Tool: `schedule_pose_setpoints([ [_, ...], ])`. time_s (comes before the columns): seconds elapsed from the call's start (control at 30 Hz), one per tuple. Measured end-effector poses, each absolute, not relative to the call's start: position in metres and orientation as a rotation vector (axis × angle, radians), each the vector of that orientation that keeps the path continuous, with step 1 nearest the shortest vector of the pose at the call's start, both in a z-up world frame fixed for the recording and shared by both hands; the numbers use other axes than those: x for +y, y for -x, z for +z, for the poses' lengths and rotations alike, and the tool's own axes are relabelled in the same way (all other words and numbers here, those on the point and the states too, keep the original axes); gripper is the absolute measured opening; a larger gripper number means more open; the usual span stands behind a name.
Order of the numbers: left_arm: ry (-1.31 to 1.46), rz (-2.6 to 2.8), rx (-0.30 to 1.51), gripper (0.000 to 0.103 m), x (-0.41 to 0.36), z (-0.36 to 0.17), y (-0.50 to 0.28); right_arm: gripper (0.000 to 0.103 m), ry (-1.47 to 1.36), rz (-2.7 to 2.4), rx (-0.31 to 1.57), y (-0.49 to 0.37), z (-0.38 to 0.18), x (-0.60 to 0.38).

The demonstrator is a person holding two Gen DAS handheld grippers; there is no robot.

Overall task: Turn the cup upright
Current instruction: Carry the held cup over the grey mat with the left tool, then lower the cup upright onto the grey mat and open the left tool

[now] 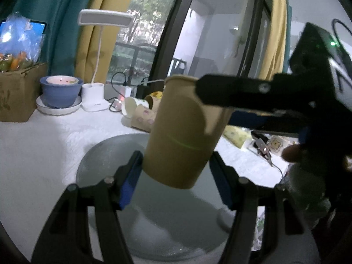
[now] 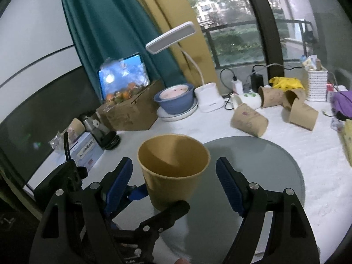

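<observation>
Brown cup [image 2: 173,171]: mouth up, slightly tilted, over the grey disc [image 2: 275,176].
Left gripper [image 1: 173,180]: fingers either side of the cup's base, seemingly pinching it.
Right gripper [image 2: 175,181]: spread wide, cup between the fingers, neither touching.
Right view only: cup's inside, nothing visible in it; more cups [image 2: 249,121] lying on their sides behind.
Blue bowl [image 2: 173,101]: pink bowl nested inside.

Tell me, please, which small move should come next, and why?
Probably lower the left gripper to stand the cup flat on the grey mat: the cup is mouth-up but tilted, held near its base, and the right gripper is open around it.
</observation>
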State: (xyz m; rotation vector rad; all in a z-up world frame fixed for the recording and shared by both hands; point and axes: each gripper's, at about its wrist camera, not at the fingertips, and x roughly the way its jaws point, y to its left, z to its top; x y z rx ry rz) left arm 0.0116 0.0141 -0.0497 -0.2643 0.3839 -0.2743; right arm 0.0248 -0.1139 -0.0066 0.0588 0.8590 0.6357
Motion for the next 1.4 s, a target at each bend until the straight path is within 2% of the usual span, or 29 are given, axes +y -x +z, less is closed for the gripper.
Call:
schedule_pose_setpoints([
  [0.37, 0.229, -0.333, 0.379, 0.064, 0.008, -0.055, -0.006, 0.081, -0.074, 0.673, 0.926, -0.035, -0.026, -0.113],
  [0.5, 0.221, -0.343, 0.388, 0.064, 0.006, -0.057, -0.006, 0.068, -0.083, 0.672, 0.94, -0.037, -0.032, -0.114],
  [0.87, 0.188, -0.37, 0.436, 0.064, -0.002, -0.059, -0.01, 0.066, -0.097, 0.657, 0.936, -0.039, -0.034, -0.126],
  [0.9, 0.182, -0.368, 0.443, 0.065, -0.003, -0.06, -0.011, 0.066, -0.094, 0.652, 0.935, -0.04, -0.035, -0.127],
  [1.0, 0.18, -0.36, 0.466, 0.076, -0.002, -0.062, -0.011, 0.066, -0.088, 0.636, 0.927, -0.044, -0.035, -0.131],
  [1.4, 0.179, -0.238, 0.492, 0.078, 0.031, -0.067, -0.011, 0.066, 0.084, 0.451, 0.883, -0.07, -0.063, -0.146],
])
